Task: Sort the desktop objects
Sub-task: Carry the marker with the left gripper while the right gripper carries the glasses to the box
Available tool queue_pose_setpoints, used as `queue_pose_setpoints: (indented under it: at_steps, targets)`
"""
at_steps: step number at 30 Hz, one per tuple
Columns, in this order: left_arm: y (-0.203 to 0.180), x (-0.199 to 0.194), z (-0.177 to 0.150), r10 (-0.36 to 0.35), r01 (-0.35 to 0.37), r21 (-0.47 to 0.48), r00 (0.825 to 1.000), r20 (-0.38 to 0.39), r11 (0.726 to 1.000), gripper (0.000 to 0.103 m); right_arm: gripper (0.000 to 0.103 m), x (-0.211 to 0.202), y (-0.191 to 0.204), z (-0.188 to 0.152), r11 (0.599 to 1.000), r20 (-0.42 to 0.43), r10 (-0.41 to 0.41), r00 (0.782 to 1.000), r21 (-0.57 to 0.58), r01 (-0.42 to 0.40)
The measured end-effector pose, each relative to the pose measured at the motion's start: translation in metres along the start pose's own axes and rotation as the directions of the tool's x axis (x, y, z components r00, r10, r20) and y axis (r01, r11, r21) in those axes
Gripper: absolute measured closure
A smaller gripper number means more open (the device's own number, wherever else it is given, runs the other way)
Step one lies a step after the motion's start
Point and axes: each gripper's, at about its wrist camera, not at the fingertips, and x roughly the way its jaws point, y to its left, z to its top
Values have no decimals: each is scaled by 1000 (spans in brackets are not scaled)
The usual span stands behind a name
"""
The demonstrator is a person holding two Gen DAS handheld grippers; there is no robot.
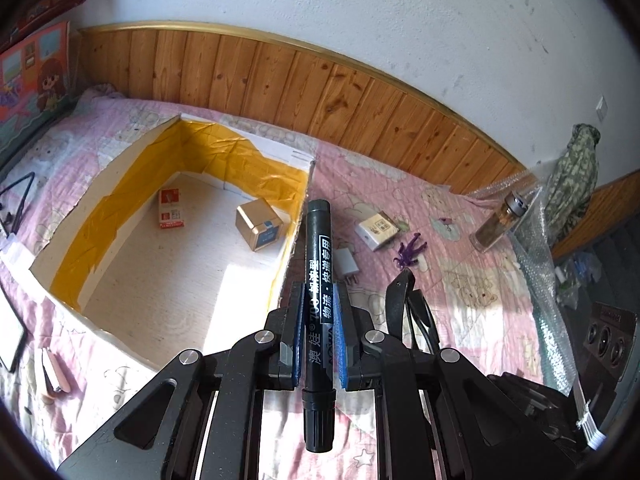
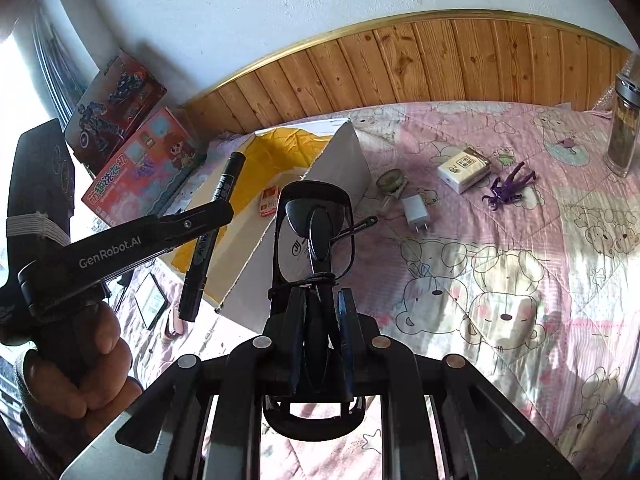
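Observation:
My left gripper point(image 1: 318, 292) is shut on a black marker pen point(image 1: 318, 264), held just right of the open cardboard box point(image 1: 100, 216) lined with yellow tape. Inside the box lie a red and white small pack point(image 1: 171, 208) and a tan cube box point(image 1: 259, 224). My right gripper point(image 2: 320, 300) is shut on folded black glasses point(image 2: 316, 232), held above the pink quilt right of the box point(image 2: 340, 160). The marker point(image 2: 216, 216) and the left gripper point(image 2: 212, 210) also show in the right wrist view, over the box.
On the pink quilt point(image 2: 520, 240) lie a white charger point(image 2: 416, 212), a white card box point(image 2: 464, 168), a purple toy figure point(image 2: 508, 188), a round tin point(image 2: 390, 180) and a glass bottle point(image 2: 624, 120). Toy boxes point(image 2: 132, 160) stand left. Wood panelling runs behind.

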Motion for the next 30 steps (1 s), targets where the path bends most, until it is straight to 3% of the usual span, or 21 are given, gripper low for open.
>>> queue_pose_setpoints:
  at_steps: [17,30]
  targets:
    - [54,-13,31,68,-67,-65,998,13,996,91,86,7,46,34,993,7,58,998,-104,-57]
    - [69,3,51,159,-159,-26,987,-9,987,91,86,35,75,68,981,-10,63,998,-186,-64]
